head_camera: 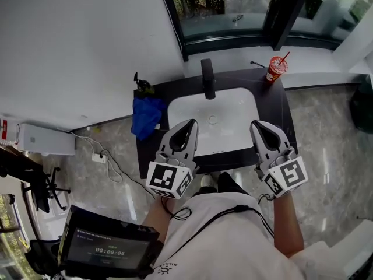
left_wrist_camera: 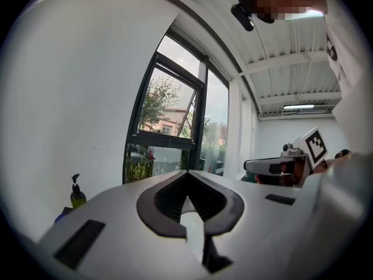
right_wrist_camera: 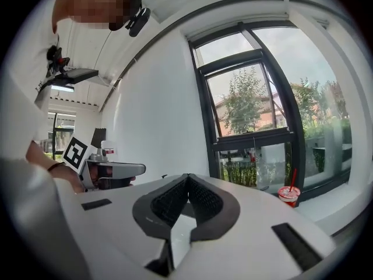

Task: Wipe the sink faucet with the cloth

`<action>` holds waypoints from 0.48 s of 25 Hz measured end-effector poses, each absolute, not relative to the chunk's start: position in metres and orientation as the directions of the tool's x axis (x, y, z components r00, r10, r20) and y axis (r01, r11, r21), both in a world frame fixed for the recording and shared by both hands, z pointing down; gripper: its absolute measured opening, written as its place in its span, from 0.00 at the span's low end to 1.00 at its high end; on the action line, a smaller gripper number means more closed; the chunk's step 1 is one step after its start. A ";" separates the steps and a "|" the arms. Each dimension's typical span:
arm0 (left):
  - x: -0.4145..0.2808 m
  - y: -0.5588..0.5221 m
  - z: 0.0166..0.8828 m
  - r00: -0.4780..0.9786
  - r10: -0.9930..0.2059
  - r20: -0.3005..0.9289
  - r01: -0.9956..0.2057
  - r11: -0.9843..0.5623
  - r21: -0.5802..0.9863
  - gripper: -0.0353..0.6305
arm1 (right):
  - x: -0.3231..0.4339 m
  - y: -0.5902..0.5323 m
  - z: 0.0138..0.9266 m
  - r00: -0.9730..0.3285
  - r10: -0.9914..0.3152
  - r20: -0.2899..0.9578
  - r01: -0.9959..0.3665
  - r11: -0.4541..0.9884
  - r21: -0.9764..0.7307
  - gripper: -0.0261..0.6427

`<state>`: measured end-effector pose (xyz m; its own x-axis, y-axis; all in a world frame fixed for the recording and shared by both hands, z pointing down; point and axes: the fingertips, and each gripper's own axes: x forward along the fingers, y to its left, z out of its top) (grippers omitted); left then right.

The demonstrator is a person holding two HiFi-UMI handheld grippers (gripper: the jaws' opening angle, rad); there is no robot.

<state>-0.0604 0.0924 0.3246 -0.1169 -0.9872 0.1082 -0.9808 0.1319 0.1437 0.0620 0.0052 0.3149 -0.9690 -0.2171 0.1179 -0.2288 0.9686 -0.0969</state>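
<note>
Left gripper and right gripper each have jaws closed tip to tip, gripping nothing, side by side over the front rim of the white sink. Blue cloth drapes over the left edge of the dark counter — black faucet stands upright behind the basin. Red cup with a straw sits at the back right corner, below a dark-framed window.

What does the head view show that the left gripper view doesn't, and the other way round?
Only the head view shows the black sink faucet and the dark timer screen. Only the left gripper view shows the white ribbed ceiling and its strip light. Both show the green pump soap bottle, the black-framed window and the right gripper.
</note>
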 end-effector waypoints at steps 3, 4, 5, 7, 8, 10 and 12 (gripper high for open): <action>-0.058 0.077 0.326 -0.130 -0.985 0.111 -0.979 0.146 0.142 0.04 | 0.058 -0.008 0.318 -0.976 -0.184 0.117 -0.196 0.975 -0.101 0.04; -0.057 0.071 0.326 -0.135 -0.984 0.112 -0.979 0.150 0.139 0.04 | 0.056 -0.013 0.320 -0.978 -0.175 0.116 -0.187 0.977 -0.103 0.04; -0.056 0.066 0.327 -0.141 -0.983 0.114 -0.978 0.156 0.135 0.04 | 0.055 -0.018 0.322 -0.980 -0.165 0.115 -0.178 0.978 -0.107 0.04; -0.052 0.057 0.331 -0.149 -0.982 0.120 -0.977 0.165 0.134 0.04 | 0.054 -0.026 0.327 -0.982 -0.147 0.115 -0.161 0.980 -0.120 0.04; -0.050 0.052 0.333 -0.150 -0.981 0.123 -0.977 0.166 0.135 0.04 | 0.055 -0.029 0.329 -0.984 -0.139 0.115 -0.153 0.980 -0.124 0.04; -0.044 0.040 0.339 -0.142 -0.981 0.132 -0.977 0.160 0.139 0.04 | 0.057 -0.037 0.334 -0.984 -0.131 0.119 -0.146 0.981 -0.126 0.04; -0.037 0.028 0.345 -0.122 -0.982 0.144 -0.980 0.142 0.143 0.04 | 0.061 -0.046 0.340 -0.983 -0.136 0.124 -0.152 0.980 -0.130 0.04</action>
<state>-0.0373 0.0277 0.3450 -0.1215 -0.9821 0.1440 -0.9795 0.1421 0.1425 0.0607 -0.0462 0.3396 -0.9828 -0.1364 0.1244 -0.1524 0.9797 -0.1300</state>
